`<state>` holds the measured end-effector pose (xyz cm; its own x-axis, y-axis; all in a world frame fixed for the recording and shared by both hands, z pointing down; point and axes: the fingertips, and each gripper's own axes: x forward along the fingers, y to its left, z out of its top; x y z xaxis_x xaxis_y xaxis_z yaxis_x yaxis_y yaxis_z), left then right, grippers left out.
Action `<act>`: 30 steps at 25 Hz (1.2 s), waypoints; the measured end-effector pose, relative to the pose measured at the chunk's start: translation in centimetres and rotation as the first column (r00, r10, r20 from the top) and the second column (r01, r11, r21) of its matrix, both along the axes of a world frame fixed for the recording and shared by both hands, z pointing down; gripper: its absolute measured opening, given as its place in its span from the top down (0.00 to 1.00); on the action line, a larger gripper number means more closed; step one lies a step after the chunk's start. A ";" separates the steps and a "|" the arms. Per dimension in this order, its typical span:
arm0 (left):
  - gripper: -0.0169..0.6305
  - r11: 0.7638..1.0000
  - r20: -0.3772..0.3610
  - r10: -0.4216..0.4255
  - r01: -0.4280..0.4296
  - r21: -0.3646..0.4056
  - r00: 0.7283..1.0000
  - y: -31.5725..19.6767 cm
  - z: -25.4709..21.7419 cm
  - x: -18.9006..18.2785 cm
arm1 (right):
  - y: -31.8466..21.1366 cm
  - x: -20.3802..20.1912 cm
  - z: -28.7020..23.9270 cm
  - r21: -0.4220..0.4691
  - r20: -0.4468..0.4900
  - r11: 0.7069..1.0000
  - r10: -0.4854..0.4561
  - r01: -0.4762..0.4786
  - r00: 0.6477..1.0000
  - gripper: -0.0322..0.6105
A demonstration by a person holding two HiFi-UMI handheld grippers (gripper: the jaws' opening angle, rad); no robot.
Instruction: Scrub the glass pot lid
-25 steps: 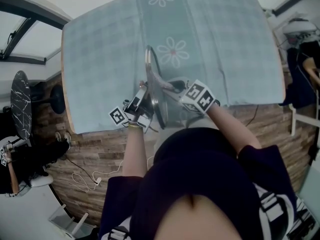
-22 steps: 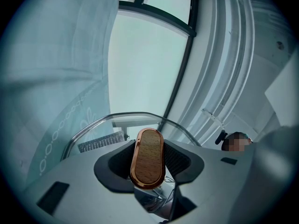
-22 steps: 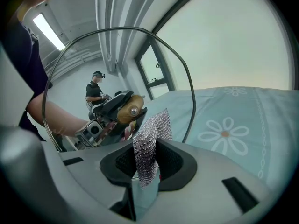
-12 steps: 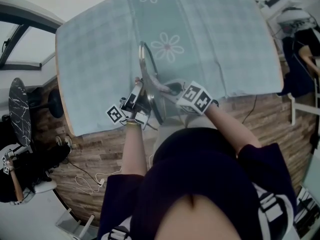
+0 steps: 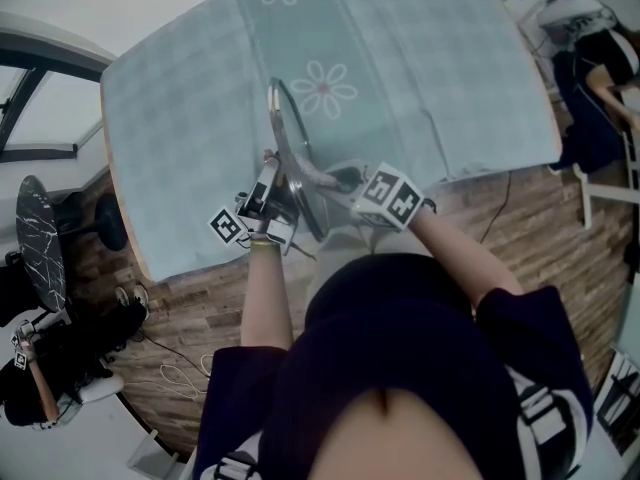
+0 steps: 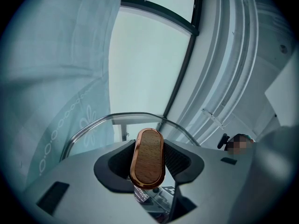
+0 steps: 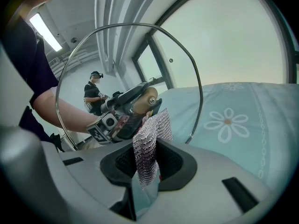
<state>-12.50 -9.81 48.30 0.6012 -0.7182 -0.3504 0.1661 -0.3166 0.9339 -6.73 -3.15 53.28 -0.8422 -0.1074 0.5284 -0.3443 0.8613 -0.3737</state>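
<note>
The glass pot lid (image 5: 283,146) stands on edge above the table's near side, its metal rim arching up in the right gripper view (image 7: 196,78). My left gripper (image 5: 268,200) is shut on the lid's wooden handle (image 6: 147,158) from the left; the handle sits upright between the jaws (image 6: 147,164). My right gripper (image 5: 345,180) is on the lid's other side, shut on a silver mesh scrub cloth (image 7: 148,146) whose top lies against the glass. Through the glass I see the wooden handle (image 7: 145,98) and the left gripper (image 7: 110,122).
A teal checked tablecloth with daisy prints (image 5: 400,78) covers the table, whose near edge (image 5: 190,253) runs just behind my hands. Another person (image 5: 600,58) is at the far right. Brick-patterned floor (image 5: 180,318) and cables lie below.
The right gripper with the scrub cloth has slid a little across the lid's face. The left gripper and the lid have held their pose; the head view has shifted slightly.
</note>
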 end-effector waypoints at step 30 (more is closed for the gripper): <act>0.71 0.999 -0.006 0.052 -0.052 -0.011 0.999 -0.4 -0.2 0.4 | 5.9 0.9 -2.7 -0.003 0.034 0.998 0.068 -0.067 0.997 0.82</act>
<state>-12.06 -10.17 48.14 0.6358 -0.6899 -0.3463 0.1874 -0.2972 0.9362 -5.85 2.79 50.59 -0.8507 -0.1636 0.4995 -0.3886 0.8357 -0.3881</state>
